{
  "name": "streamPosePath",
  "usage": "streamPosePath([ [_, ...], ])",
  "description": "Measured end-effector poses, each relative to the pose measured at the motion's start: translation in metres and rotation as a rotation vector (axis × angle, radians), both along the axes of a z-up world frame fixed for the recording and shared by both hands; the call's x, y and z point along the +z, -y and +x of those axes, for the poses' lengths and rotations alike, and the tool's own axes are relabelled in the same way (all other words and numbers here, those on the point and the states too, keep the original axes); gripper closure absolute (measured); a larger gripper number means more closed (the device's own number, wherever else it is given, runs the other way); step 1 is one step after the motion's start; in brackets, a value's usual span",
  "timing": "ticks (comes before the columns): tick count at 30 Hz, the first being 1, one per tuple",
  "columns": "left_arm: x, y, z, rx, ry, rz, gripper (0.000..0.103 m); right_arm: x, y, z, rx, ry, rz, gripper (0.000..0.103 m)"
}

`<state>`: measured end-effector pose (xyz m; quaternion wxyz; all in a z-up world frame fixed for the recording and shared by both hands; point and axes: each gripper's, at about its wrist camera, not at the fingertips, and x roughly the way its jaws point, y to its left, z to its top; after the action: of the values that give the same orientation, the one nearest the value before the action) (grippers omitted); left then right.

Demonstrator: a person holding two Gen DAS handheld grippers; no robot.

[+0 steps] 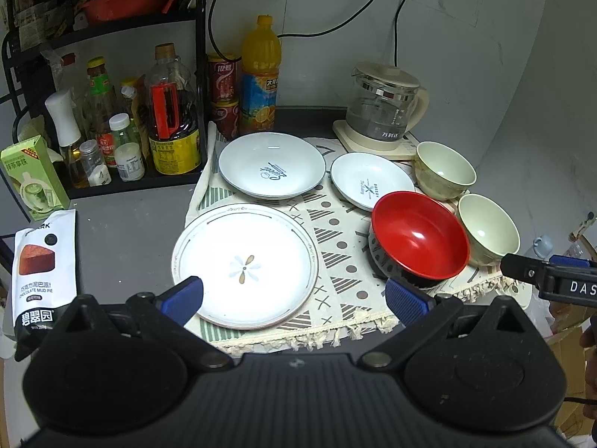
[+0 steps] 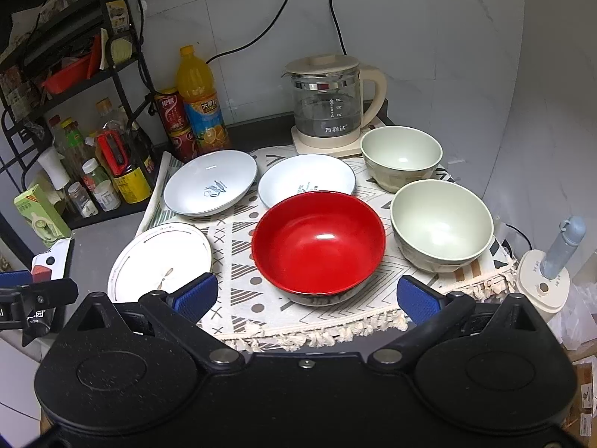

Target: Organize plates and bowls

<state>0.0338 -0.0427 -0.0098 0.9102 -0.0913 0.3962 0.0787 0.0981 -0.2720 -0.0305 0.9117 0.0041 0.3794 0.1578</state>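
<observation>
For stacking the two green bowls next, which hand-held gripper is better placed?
Probably the right hand-held gripper: open, it faces the red bowl with the near green bowl just beside it. The left hand-held gripper, also open, faces the flower plate.

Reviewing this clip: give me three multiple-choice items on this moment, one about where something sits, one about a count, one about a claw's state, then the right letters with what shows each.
1. Where does the red bowl sit?
A. on the patterned cloth
B. on the wire rack
C. inside the kettle

2. How many pale green bowls are on the cloth?
A. one
B. two
C. four

3. What state is the right claw in?
A. shut on a plate
B. shut on the red bowl
C. open, holding nothing

Answers: 1 A, the bowl stands on the cloth just ahead of the claw. 2 B, one green bowl is near and another sits beside the glass kettle. 3 C, its blue pads stand wide apart with nothing between them.
</observation>
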Motion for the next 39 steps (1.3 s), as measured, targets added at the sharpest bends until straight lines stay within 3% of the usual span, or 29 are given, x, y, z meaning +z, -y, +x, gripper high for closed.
streamPosePath([
  [8,0.002,0.018,0.017,-0.015,0.003,0.016,0.0,0.0,0.017,0.012,-0.002,-0.003,0.002,0.0],
  [18,-0.005,0.042,0.069,-0.068,-0.021,0.016,0.002,-0.005,0.043,0.039,-0.068,-0.009,0.0,0.002],
  [27,-0.011,0.073,0.138,-0.196,-0.026,0.008,0.003,-0.021,0.074,0.077,-0.18,-0.052,0.025,0.017],
  [39,-0.035,0.131,0.229,-0.336,-0.109,-0.027,0.017,-0.047,0.119,0.121,-0.281,-0.132,0.063,0.032],
])
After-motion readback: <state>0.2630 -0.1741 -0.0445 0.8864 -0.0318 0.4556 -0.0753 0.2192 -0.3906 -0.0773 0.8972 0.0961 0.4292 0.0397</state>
